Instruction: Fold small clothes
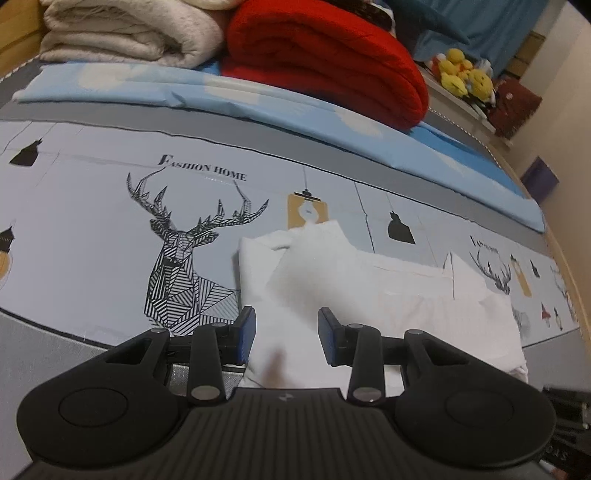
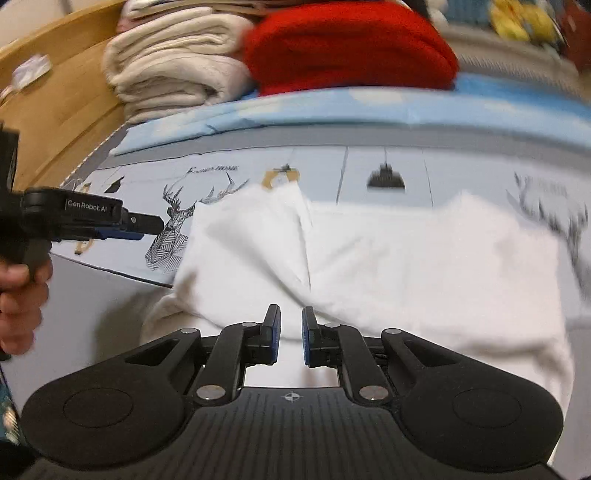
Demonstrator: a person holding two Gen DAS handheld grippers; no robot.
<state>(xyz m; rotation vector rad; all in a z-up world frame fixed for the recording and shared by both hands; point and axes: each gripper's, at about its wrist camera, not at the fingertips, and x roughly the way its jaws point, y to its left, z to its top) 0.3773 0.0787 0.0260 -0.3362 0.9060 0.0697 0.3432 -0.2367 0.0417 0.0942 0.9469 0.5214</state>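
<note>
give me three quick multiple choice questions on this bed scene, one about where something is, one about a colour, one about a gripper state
1. Where does the white garment lie?
A. on the deer-print sheet
B. on top of the red blanket
C. on the floor

2. What colour is the folded blanket beside the cream blanket?
A. green
B. red
C. black

3. How does the left gripper stand?
A. shut on the garment
B. open, nothing between its fingers
C. shut on a toy

Answers:
1. A, the garment spreads flat across the printed sheet in both views.
2. B, the red blanket sits to the right of the cream one at the back of the bed.
3. B, a wide gap shows between its blue pads, with the cloth lying beyond them.
</note>
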